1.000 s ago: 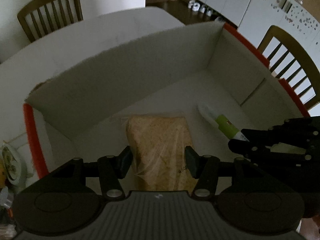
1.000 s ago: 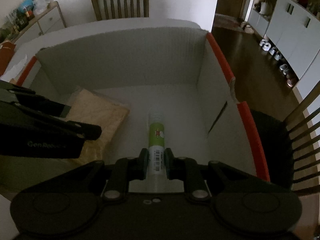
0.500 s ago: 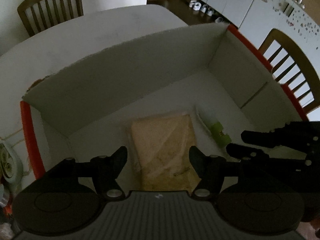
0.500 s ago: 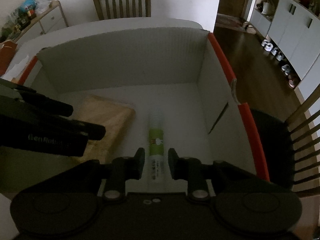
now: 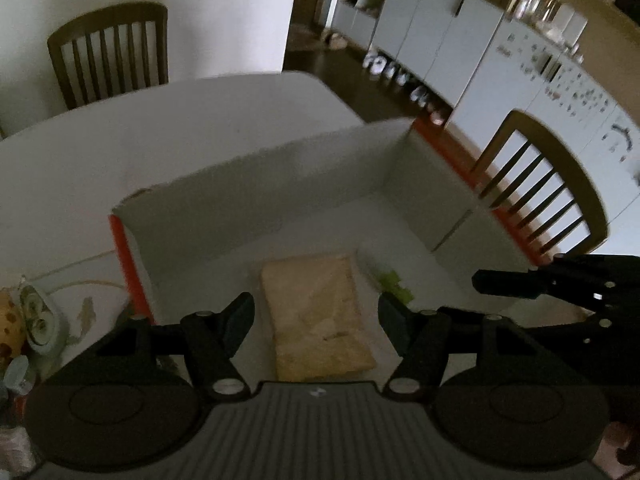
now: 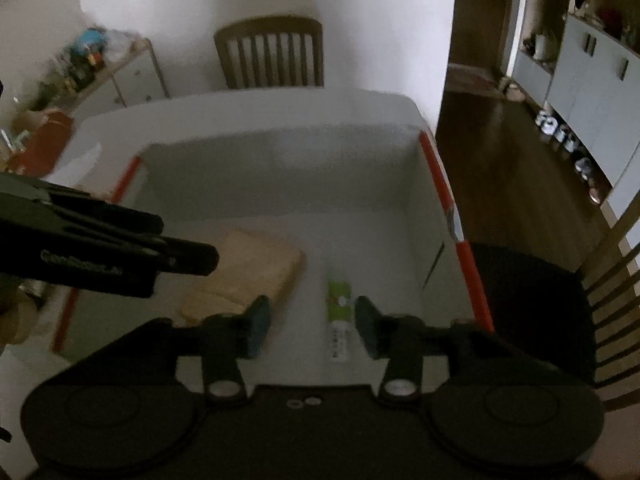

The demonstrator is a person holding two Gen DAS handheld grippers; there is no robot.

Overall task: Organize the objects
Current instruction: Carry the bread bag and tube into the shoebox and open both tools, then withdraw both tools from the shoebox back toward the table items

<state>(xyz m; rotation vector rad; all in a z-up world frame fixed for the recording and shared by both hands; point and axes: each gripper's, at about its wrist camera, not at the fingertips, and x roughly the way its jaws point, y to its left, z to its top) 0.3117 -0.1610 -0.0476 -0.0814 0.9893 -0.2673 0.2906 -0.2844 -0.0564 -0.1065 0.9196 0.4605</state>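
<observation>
A white cardboard box [image 6: 280,176] with orange rims is sitting on a white table [image 5: 160,132]. Two things are lying flat on the box floor: one tan packet in clear wrap [image 5: 320,312] and, just beside it at three o'clock, one slim tube with a green label [image 6: 339,312].

The left gripper [image 5: 316,312] is hovering above the packet, its fingers [image 5: 240,316] standing apart and touching nothing. The right gripper [image 6: 310,320] is hanging over the tube; its jaws have just been opening, with nothing clamped between them.

The packet is looking light, soft and crinkly, probably slippery, best pinched across its short sides. The tube is looking light, stiff and prone to rolling, best taken mid-body.

Two wooden chairs are showing, one [image 5: 112,56] at twelve o'clock and one [image 5: 540,188] at three.
</observation>
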